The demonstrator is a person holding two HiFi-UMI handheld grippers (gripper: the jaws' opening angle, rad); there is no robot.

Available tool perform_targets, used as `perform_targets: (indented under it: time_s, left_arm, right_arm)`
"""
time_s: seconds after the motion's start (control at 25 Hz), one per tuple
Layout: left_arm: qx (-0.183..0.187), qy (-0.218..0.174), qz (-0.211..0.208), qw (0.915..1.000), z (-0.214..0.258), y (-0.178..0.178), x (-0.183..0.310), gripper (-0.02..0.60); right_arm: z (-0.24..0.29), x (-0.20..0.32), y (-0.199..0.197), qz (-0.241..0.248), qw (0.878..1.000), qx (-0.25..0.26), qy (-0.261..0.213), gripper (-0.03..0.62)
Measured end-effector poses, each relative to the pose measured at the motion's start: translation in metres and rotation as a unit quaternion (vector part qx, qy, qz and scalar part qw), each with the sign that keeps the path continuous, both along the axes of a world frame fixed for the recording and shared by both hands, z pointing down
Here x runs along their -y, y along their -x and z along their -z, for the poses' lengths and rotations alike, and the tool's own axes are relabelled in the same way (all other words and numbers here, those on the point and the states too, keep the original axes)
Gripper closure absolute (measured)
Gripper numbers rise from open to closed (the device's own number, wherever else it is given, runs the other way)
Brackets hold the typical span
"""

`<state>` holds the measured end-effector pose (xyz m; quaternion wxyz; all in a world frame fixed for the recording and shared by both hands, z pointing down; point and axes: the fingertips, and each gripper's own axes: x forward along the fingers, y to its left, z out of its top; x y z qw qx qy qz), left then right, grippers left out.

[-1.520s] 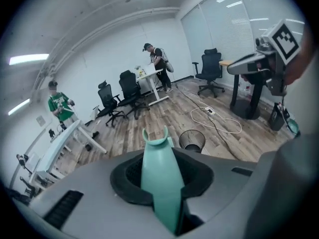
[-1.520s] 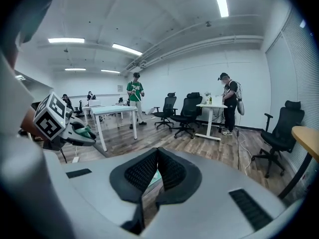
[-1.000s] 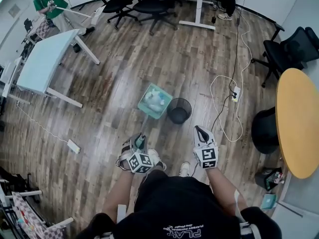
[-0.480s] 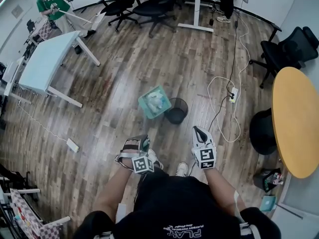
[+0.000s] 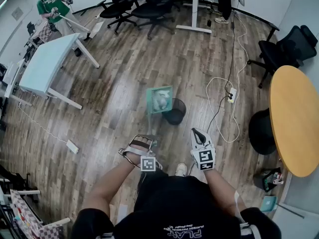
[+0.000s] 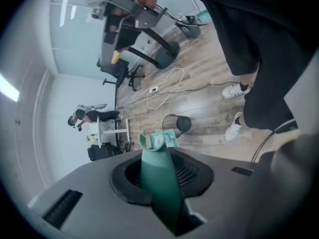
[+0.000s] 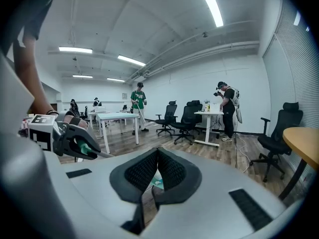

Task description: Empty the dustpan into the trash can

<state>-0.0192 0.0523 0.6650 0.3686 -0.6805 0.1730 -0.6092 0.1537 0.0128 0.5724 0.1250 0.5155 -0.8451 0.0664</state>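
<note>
A teal dustpan (image 5: 160,99) with pale litter in it hangs tipped up on its side, right over the left rim of the black mesh trash can (image 5: 175,111). Its long thin handle runs down to my left gripper (image 5: 148,140), which is shut on the handle's teal grip (image 6: 158,183). In the left gripper view the pan (image 6: 162,139) sits just beside the can (image 6: 179,124). My right gripper (image 5: 197,132) is to the right of the can, shut with nothing held; its pads (image 7: 172,171) meet at the tips.
A power strip with a looping white cable (image 5: 232,93) lies right of the can. A round wooden table (image 5: 294,118) and a black stool (image 5: 263,131) stand at the right. A white table (image 5: 47,63), office chairs (image 5: 134,4) and other people are farther back.
The dustpan has swung right from beside the can to over its rim and rolled from lying flat to standing on its side. My left gripper has rolled with it. The right gripper has barely shifted.
</note>
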Motion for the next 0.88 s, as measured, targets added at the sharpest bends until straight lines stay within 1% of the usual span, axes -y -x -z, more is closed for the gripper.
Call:
perform_targets:
  time_s: [0.04, 0.08, 0.12, 0.16, 0.2, 0.24, 0.28, 0.4, 0.6, 0.68, 0.8, 0.88]
  left_arm:
    - [-0.009, -0.014, -0.007, 0.9998, 0.000, -0.006, 0.001, 0.480]
    - [-0.008, -0.028, -0.016, 0.9994, 0.000, -0.010, 0.003, 0.482]
    - [0.020, -0.036, -0.028, 0.9988, -0.003, -0.006, 0.002, 0.483]
    - [0.069, -0.035, -0.041, 0.9962, -0.008, 0.002, -0.001, 0.483]
    - [0.117, -0.027, -0.052, 0.9914, -0.014, 0.009, -0.006, 0.483]
    - [0.150, -0.016, -0.063, 0.9866, -0.019, 0.013, -0.011, 0.483]
    - [0.172, -0.007, -0.074, 0.9823, -0.024, 0.013, -0.016, 0.483]
    - [0.208, 0.001, -0.106, 0.9724, -0.037, 0.008, -0.030, 0.483]
    - [0.247, -0.013, -0.126, 0.9608, -0.043, 0.006, -0.035, 0.483]
    - [0.275, -0.021, -0.140, 0.9509, -0.047, 0.010, -0.035, 0.480]
    - [0.328, -0.026, -0.165, 0.9299, -0.054, 0.019, -0.035, 0.462]
    - [0.348, -0.023, -0.175, 0.9205, -0.059, 0.020, -0.037, 0.452]
  right_arm:
    - [0.001, -0.001, 0.000, 0.001, 1.000, 0.001, -0.001, 0.571]
    - [0.002, -0.002, 0.000, 0.001, 1.000, 0.002, -0.002, 0.571]
    - [0.003, -0.002, -0.001, 0.001, 1.000, 0.003, -0.004, 0.571]
    - [0.005, -0.002, -0.001, 0.000, 1.000, 0.003, -0.006, 0.571]
    - [0.007, -0.002, -0.002, 0.000, 1.000, 0.004, -0.009, 0.571]
    - [0.009, -0.002, -0.003, -0.001, 1.000, 0.003, -0.010, 0.571]
    - [0.008, -0.002, -0.004, -0.002, 1.000, 0.004, -0.010, 0.571]
    - [0.006, -0.005, -0.007, -0.002, 1.000, 0.007, -0.008, 0.571]
    - [0.004, -0.011, -0.003, 0.000, 1.000, 0.008, -0.008, 0.571]
    - [0.001, -0.012, 0.001, 0.002, 1.000, 0.010, -0.005, 0.571]
    - [-0.002, -0.013, 0.008, 0.008, 1.000, 0.010, 0.000, 0.571]
    - [-0.002, -0.015, 0.013, 0.014, 1.000, 0.011, 0.002, 0.571]
